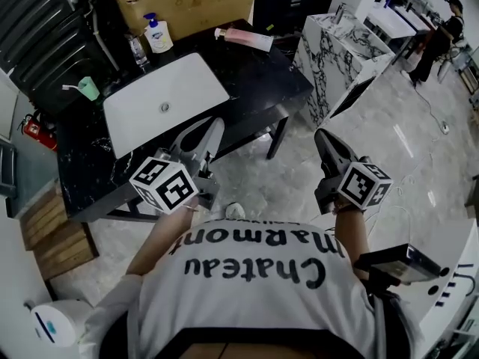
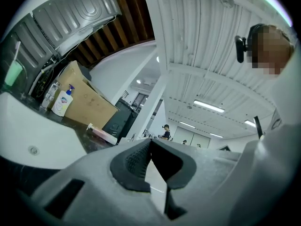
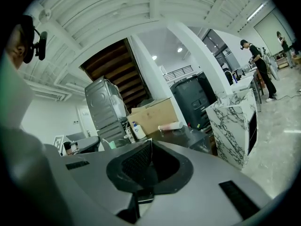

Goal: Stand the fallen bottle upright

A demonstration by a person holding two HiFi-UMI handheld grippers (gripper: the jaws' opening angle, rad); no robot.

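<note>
While fallen, bottle [image 1: 243, 39] (pink) beyond left gripper [image 1: 212, 129].

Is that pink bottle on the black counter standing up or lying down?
Lying down: the pink bottle rests lengthwise on the black counter.

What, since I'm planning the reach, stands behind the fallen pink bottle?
A brown cardboard box stands behind the pink bottle; the black counter hides the box's base.

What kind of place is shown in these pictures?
Probably a big workshop hall with mock household stations: a black counter holding a white sink, a marble-patterned cabinet, and a cardboard box.
</note>
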